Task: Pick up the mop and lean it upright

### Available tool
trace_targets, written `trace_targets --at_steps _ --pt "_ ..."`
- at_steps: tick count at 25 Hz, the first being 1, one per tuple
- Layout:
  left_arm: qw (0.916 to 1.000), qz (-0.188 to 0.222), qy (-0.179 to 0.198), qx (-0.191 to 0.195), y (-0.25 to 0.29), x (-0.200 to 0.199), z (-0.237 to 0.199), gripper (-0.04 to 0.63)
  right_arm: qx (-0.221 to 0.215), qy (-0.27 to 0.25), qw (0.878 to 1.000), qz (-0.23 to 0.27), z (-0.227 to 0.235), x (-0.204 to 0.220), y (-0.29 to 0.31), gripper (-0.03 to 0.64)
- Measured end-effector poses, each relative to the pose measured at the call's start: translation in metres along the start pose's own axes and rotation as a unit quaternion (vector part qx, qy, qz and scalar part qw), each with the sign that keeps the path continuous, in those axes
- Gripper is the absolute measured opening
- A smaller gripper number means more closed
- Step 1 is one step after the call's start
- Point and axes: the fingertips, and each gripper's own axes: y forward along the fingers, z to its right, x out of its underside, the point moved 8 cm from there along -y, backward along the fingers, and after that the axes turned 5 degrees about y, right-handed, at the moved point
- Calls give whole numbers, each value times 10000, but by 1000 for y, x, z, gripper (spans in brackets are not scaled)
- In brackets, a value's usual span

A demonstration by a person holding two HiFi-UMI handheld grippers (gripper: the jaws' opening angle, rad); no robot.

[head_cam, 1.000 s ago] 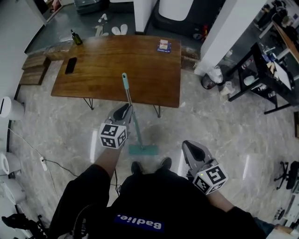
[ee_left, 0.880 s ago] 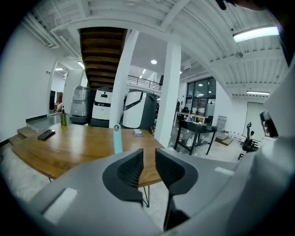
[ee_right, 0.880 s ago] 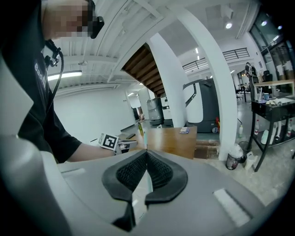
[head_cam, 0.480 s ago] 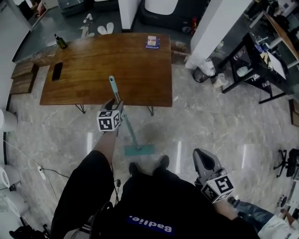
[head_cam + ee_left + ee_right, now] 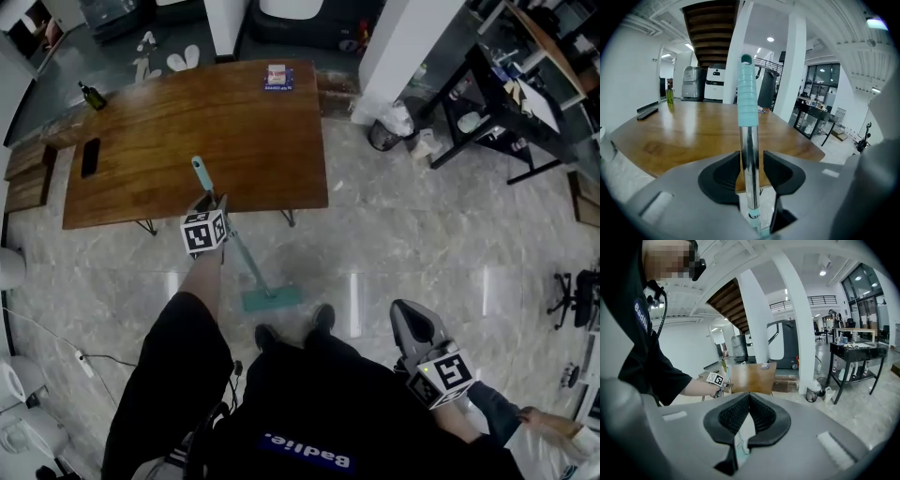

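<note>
The mop stands tilted, its teal head (image 5: 272, 298) on the floor by my feet. Its steel pole (image 5: 750, 178) leans on the wooden table's (image 5: 187, 122) front edge, and the teal grip (image 5: 198, 167) rises above the tabletop. My left gripper (image 5: 212, 201) is round the pole just under the grip. Its jaws came off the pole and have just closed in a little. The pole stands between them with a slim gap, so the gripper is open. My right gripper (image 5: 412, 323) hangs low at the right, shut and empty, far from the mop.
On the table lie a black phone (image 5: 90, 157), a green bottle (image 5: 91, 96) and a small card (image 5: 277, 78). A white pillar (image 5: 398, 56) and a bin (image 5: 384, 136) stand beyond the table's right end. A black desk (image 5: 506, 122) is further right.
My left arm has stretched forward, taking its gripper to the table's edge and closer under the teal grip. The right gripper has drifted right and back toward my body.
</note>
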Motion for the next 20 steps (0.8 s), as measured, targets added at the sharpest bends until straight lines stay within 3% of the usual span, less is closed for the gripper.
trace_targets --at_steps 4,8,20 --pt "10000 -14 -31 40 3 1 3 121 2 18 10000 -5 3 2 -3 6" --pt "9998 60 -1 164 -8 4 9 123 -127 201 9997 -41 -2 0 -2 6" --pt "9959 382 403 710 -117 39 79 123 -724 -133 9965 390 -18 -13 11 5"
